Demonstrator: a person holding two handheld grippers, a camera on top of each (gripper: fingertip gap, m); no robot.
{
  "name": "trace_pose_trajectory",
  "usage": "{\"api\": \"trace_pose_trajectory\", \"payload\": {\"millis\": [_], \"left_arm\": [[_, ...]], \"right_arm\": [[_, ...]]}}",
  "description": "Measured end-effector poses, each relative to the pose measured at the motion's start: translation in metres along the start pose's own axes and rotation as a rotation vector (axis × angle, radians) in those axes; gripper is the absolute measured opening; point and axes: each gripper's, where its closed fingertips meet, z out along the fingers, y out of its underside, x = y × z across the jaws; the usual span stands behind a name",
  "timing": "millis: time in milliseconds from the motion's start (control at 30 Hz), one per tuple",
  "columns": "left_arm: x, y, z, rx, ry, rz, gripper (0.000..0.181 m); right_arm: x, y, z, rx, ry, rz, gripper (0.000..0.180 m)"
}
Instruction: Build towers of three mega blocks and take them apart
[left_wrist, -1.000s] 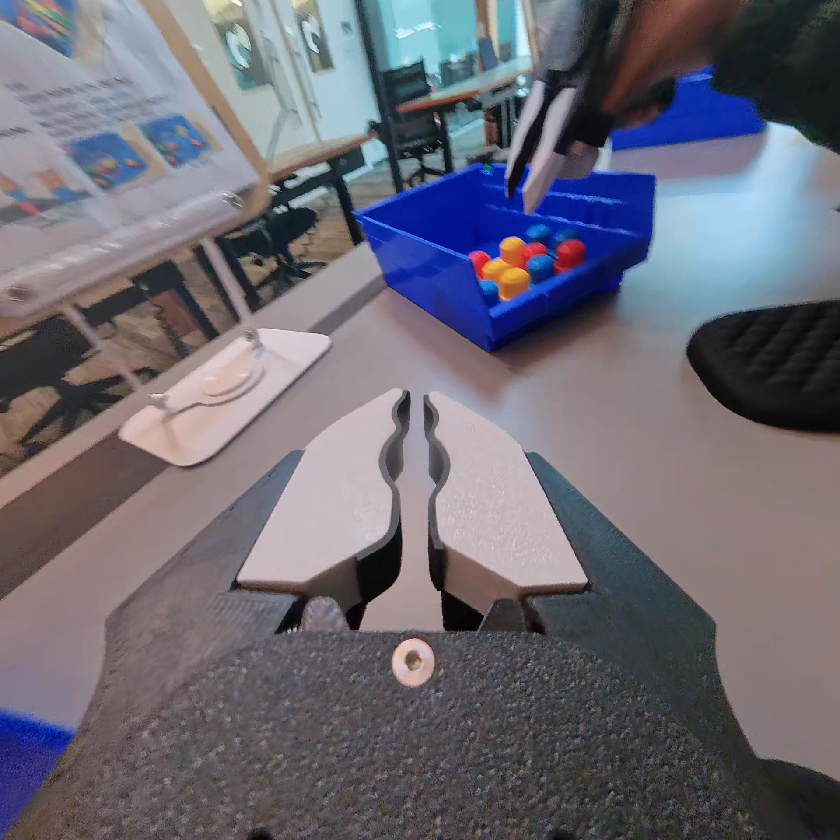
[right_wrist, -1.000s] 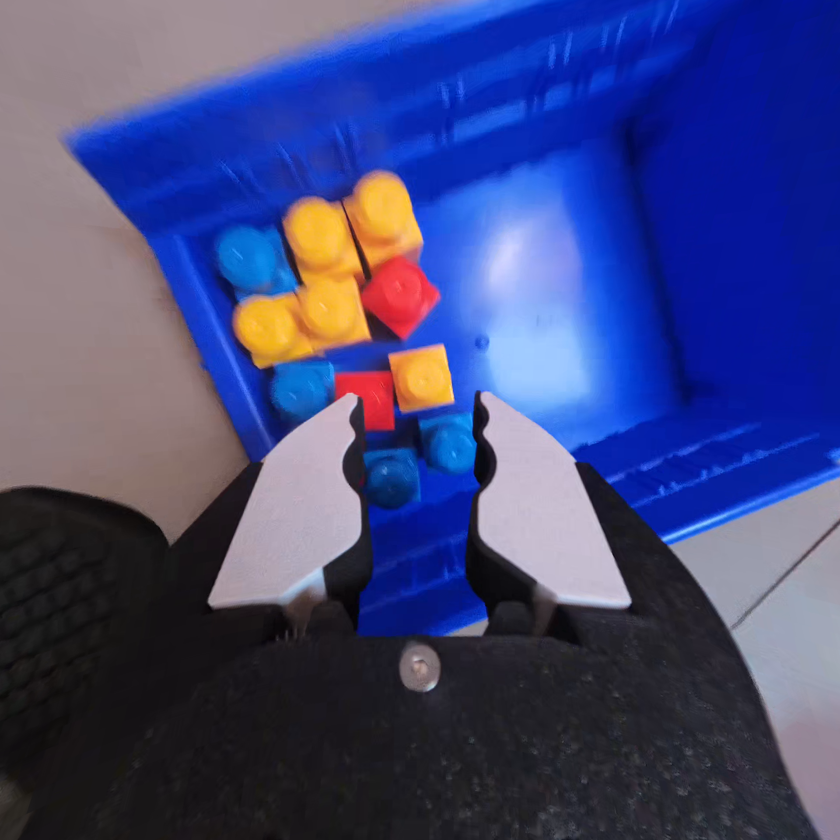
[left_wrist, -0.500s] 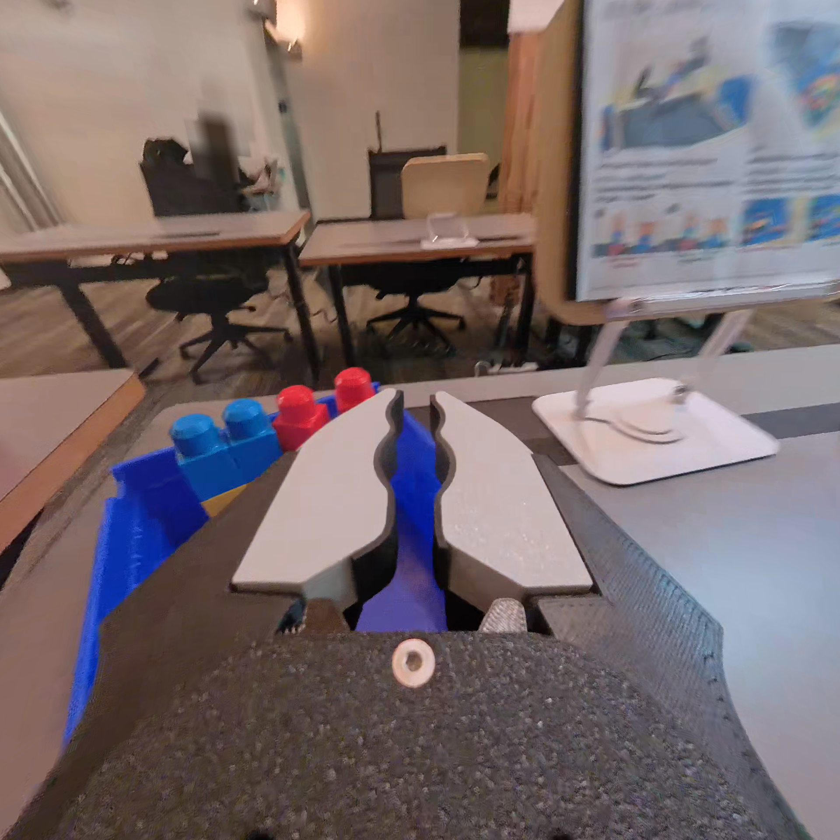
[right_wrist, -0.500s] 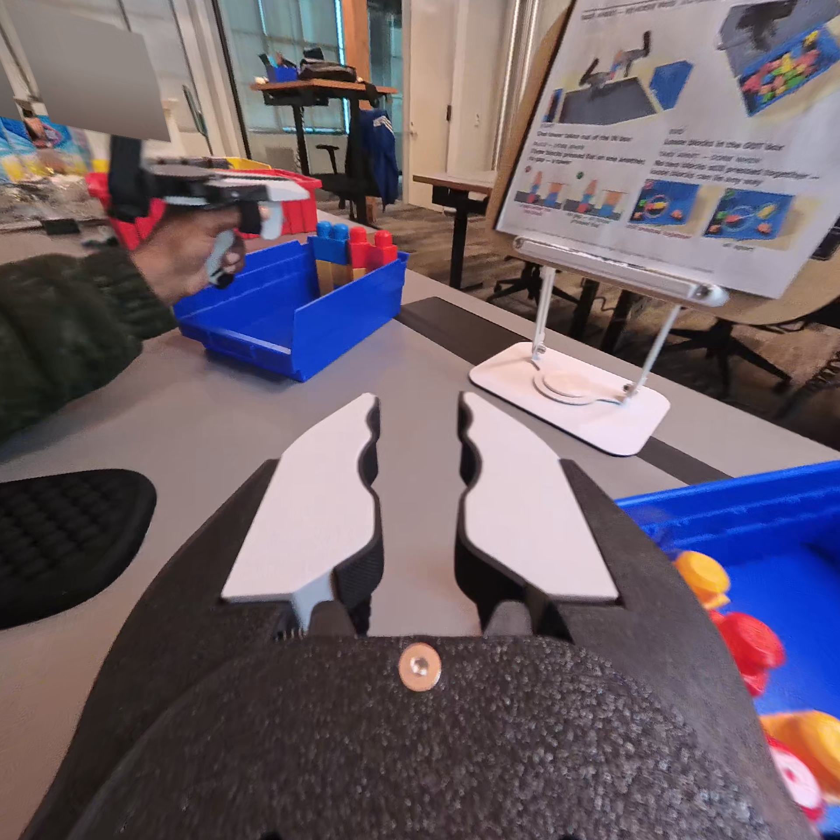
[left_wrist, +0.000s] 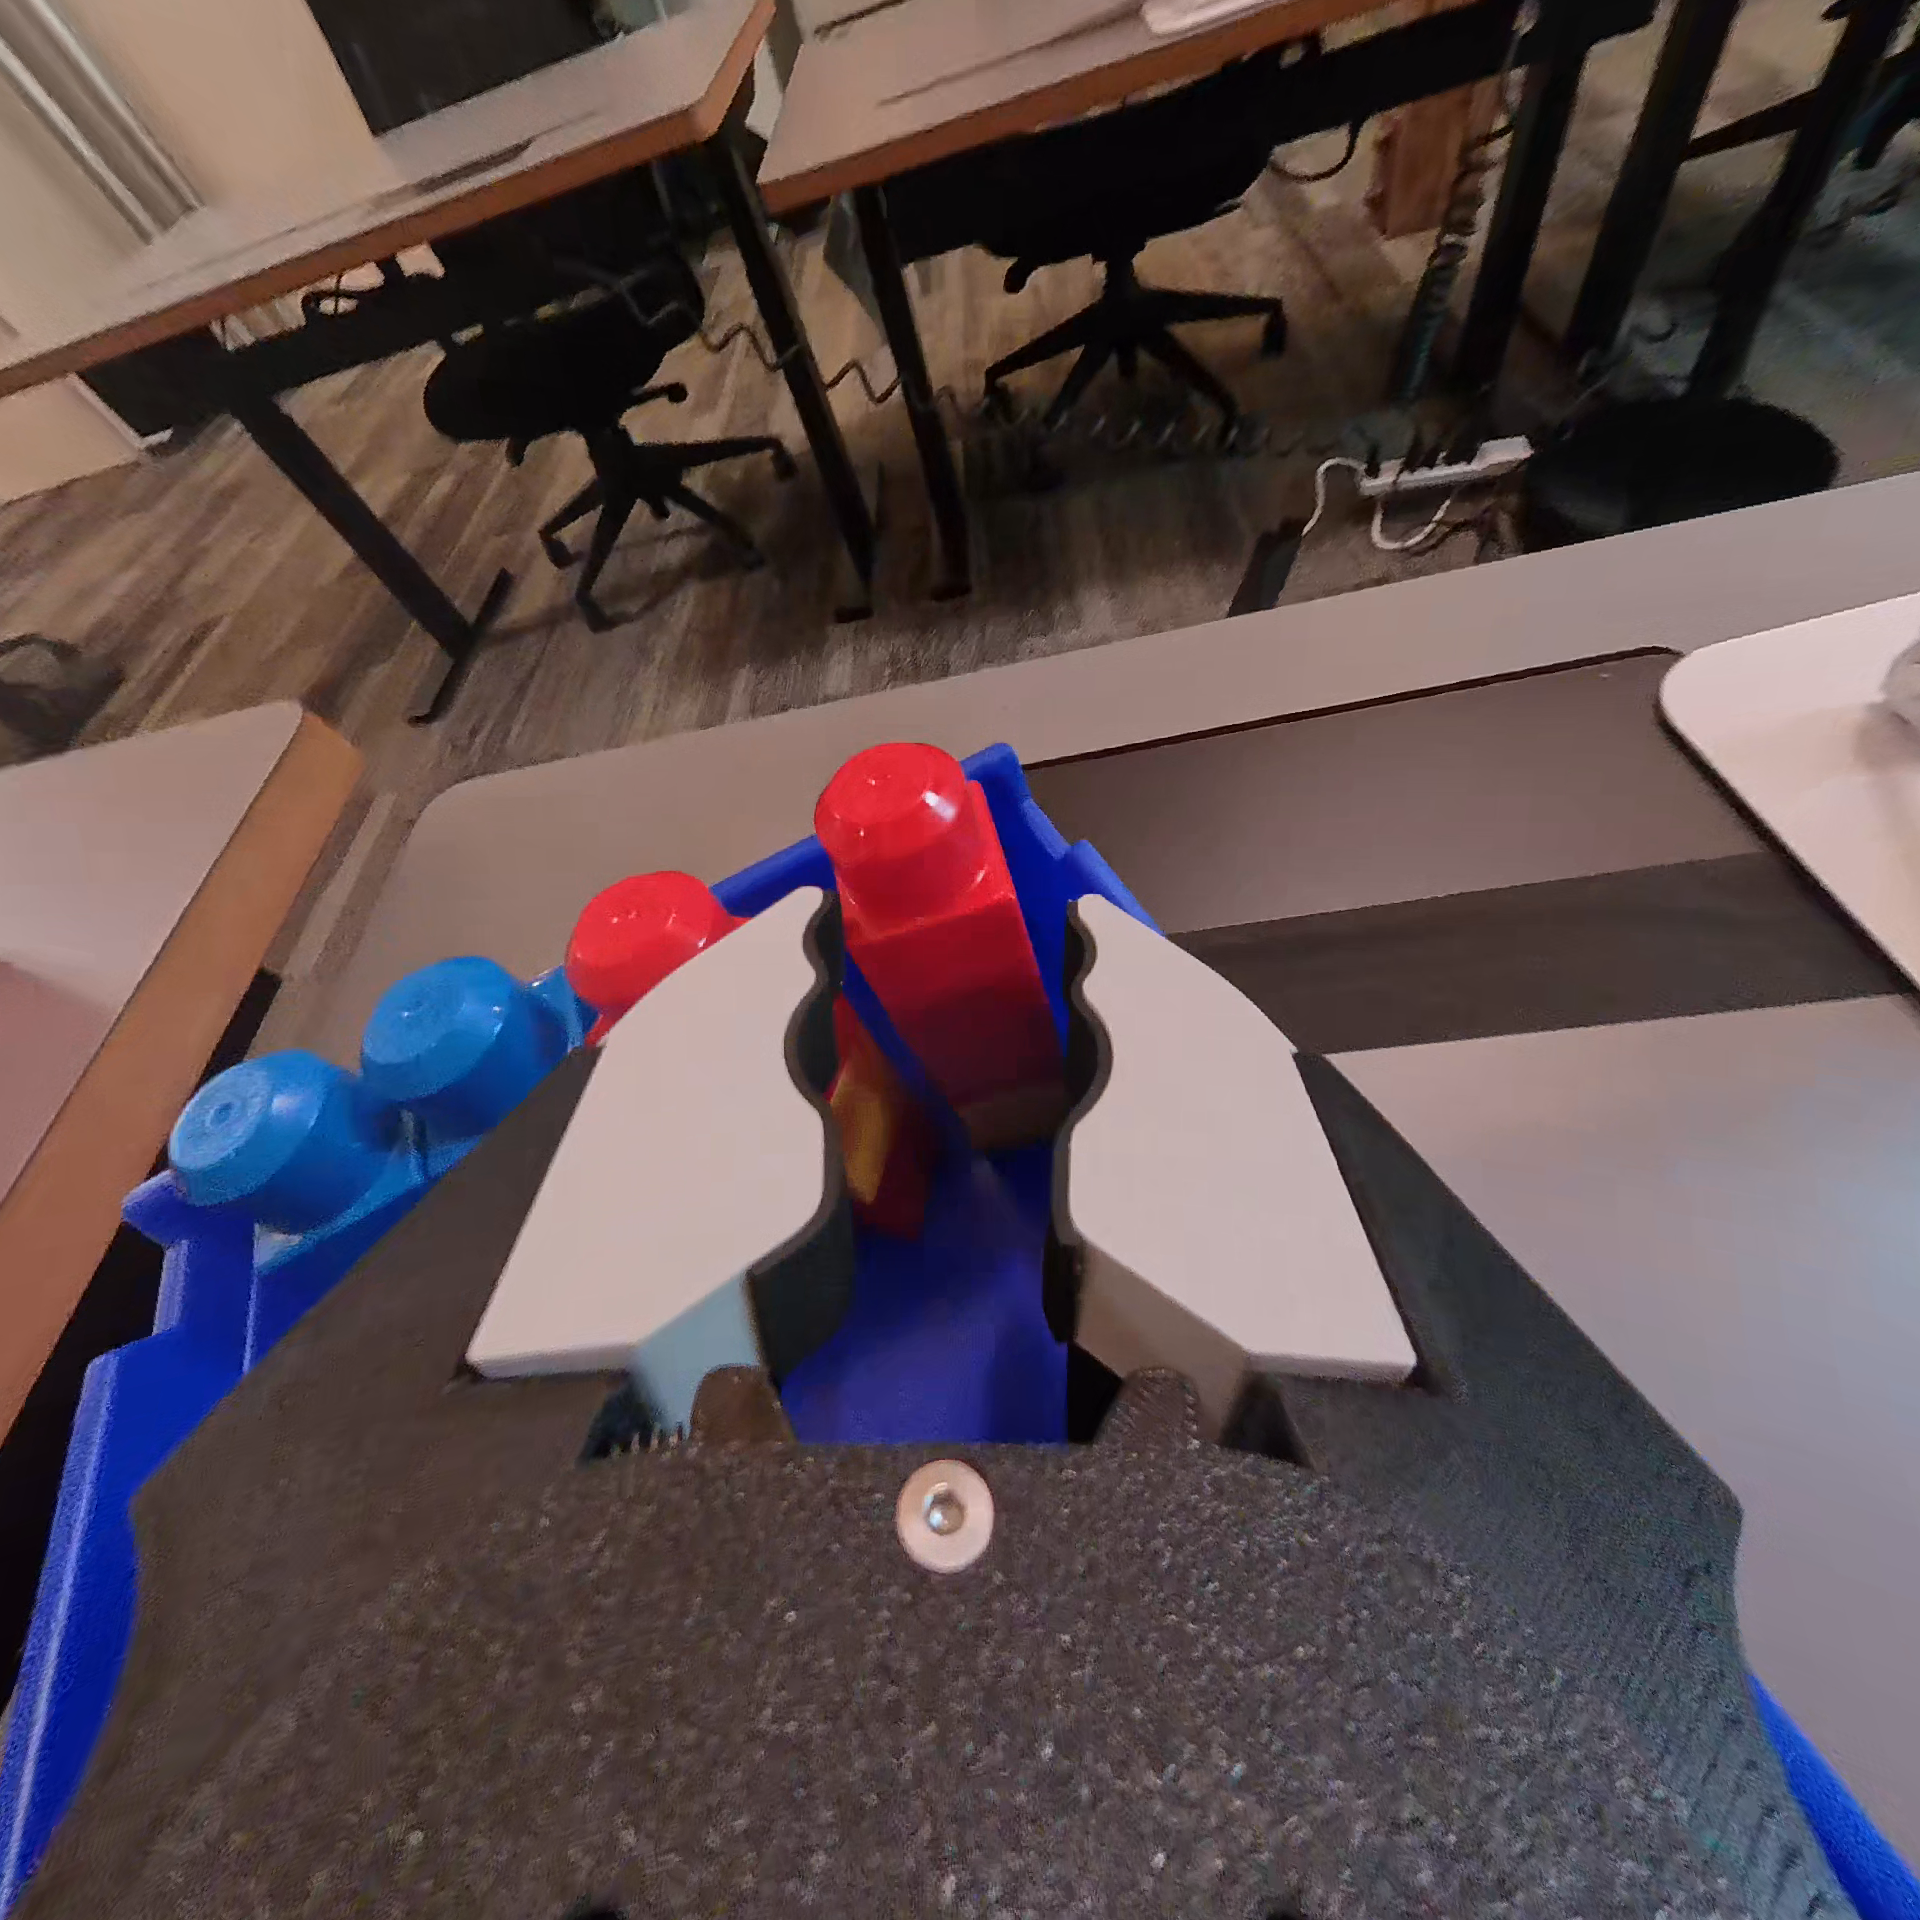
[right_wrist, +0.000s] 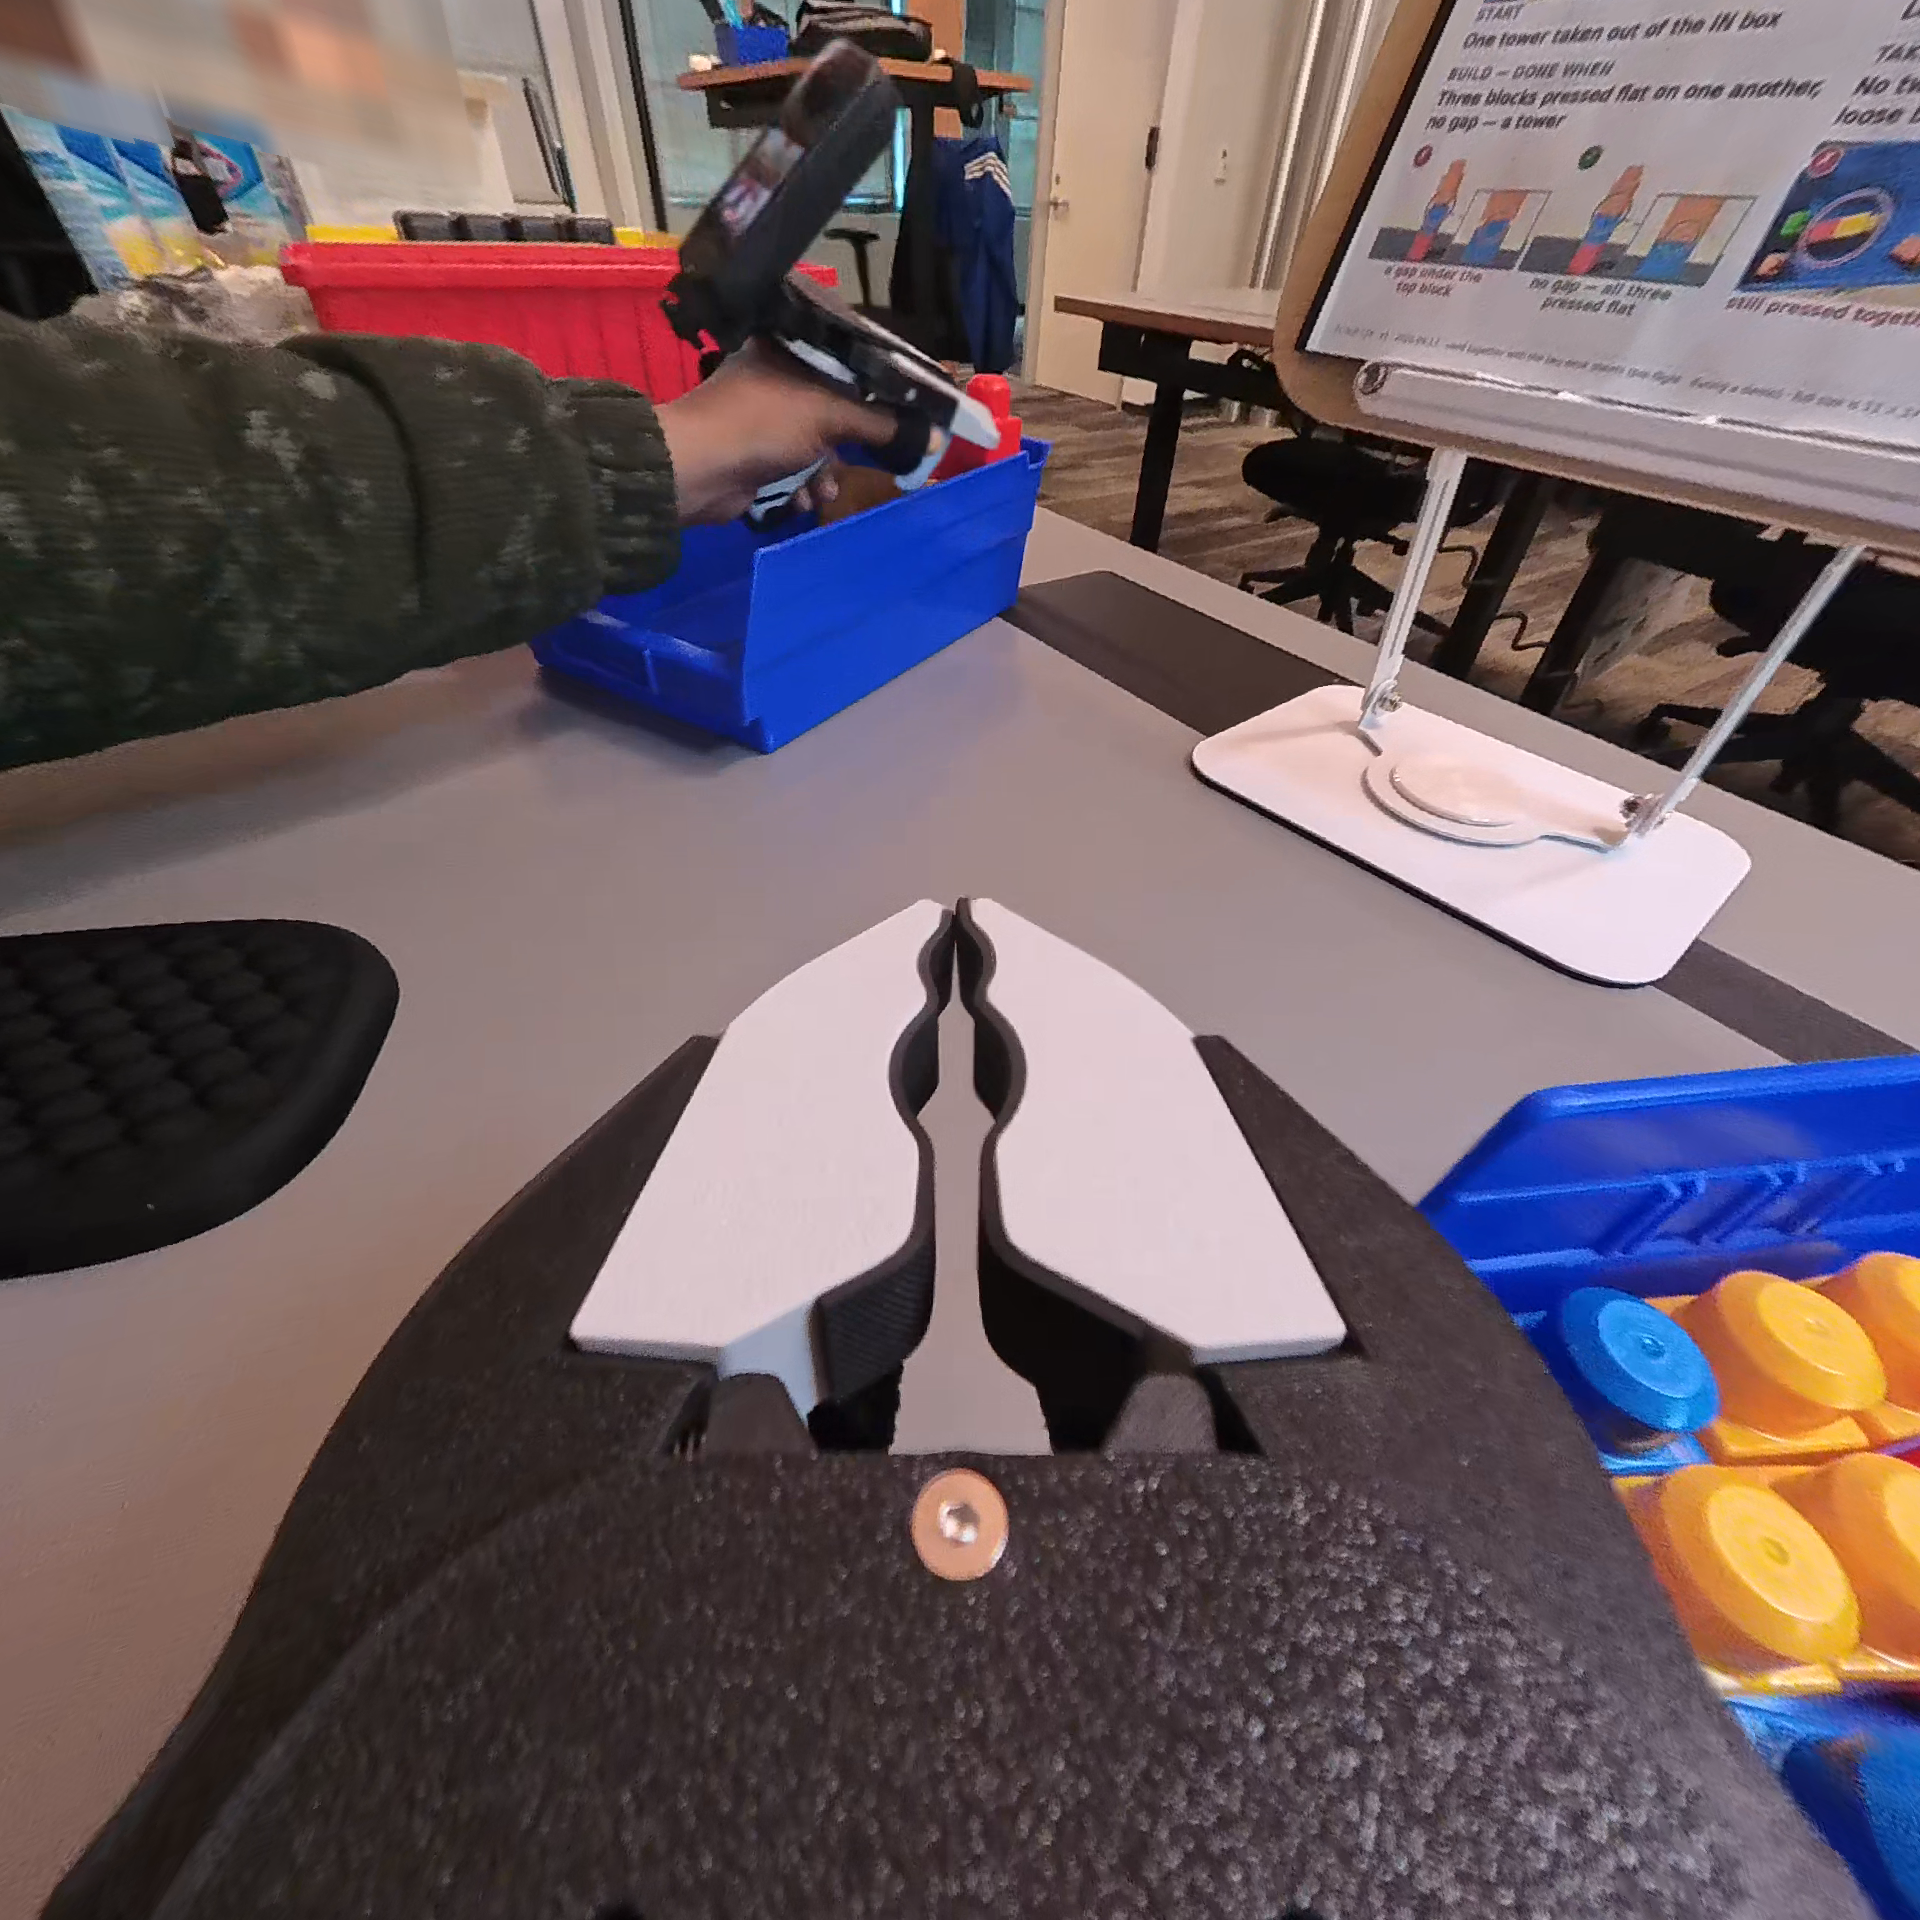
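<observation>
In the left wrist view my left gripper is open inside a blue bin, one finger on each side of a red-topped block tower. I cannot tell whether the pads touch it. Another red-topped tower and two blue-topped ones stand to its left. My right gripper is shut and empty, low over the grey table. A second blue bin at its lower right holds loose orange blocks and a blue block. The left gripper also shows far off, over its bin.
A black ribbed mat lies on the table at the left. A document stand with a white base stands at the back right. A red crate sits behind the far bin. A person's green sleeve reaches across. Left tips to right tips: about 45 centimeters.
My left gripper has tipped down into the bin and opened around the red-topped tower. My right gripper has closed from open and stays over the table.
</observation>
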Motion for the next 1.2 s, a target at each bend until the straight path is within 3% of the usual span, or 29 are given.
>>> {"api": "trace_pose_trajectory", "payload": {"millis": [300, 400, 533, 667, 767, 867, 1033, 1100, 1167, 1200], "left_arm": [[-0.007, 0.006, 0.017, -0.085, -0.085, -0.064, 0.038], [-0.007, -0.014, -0.005, 0.021, -0.091, -0.027, 0.037], [0.008, -0.063, -0.073, 0.245, -0.056, 0.049, 0.037], [0.087, -0.090, -0.163, 0.393, 0.265, 0.048, 0.037], [0.163, -0.083, -0.228, 0.425, 0.555, 0.028, 0.037], [0.229, -0.065, -0.276, 0.438, 0.716, 0.045, 0.037], [0.311, -0.033, -0.322, 0.381, 0.944, 0.044, 0.037], [0.324, -0.028, -0.330, 0.386, 0.996, 0.027, 0.036], [0.325, -0.032, -0.341, 0.457, 1.070, 0.010, 0.037], [0.323, -0.034, -0.345, 0.493, 1.112, -0.008, 0.046]], "right_arm": [[-0.014, 0.007, 0.003, -0.027, -0.050, -0.031, 0.000], [-0.014, 0.003, 0.000, -0.011, -0.038, -0.057, 0.000], [-0.013, -0.006, -0.003, 0.029, -0.032, -0.045, 0.000], [-0.011, -0.013, 0.000, 0.045, 0.019, -0.039, 0.023], [-0.015, -0.017, 0.005, 0.041, 0.064, -0.067, 0.039], [-0.025, -0.019, 0.011, 0.026, 0.095, -0.122, 0.044], [-0.029, -0.010, 0.020, -0.023, 0.135, -0.184, 0.051], [-0.031, -0.007, 0.018, -0.029, 0.107, -0.188, 0.038], [-0.033, -0.010, 0.014, 0.013, 0.052, -0.161, 0.036], [-0.038, -0.014, 0.011, 0.056, -0.016, -0.124, 0.036]]}}
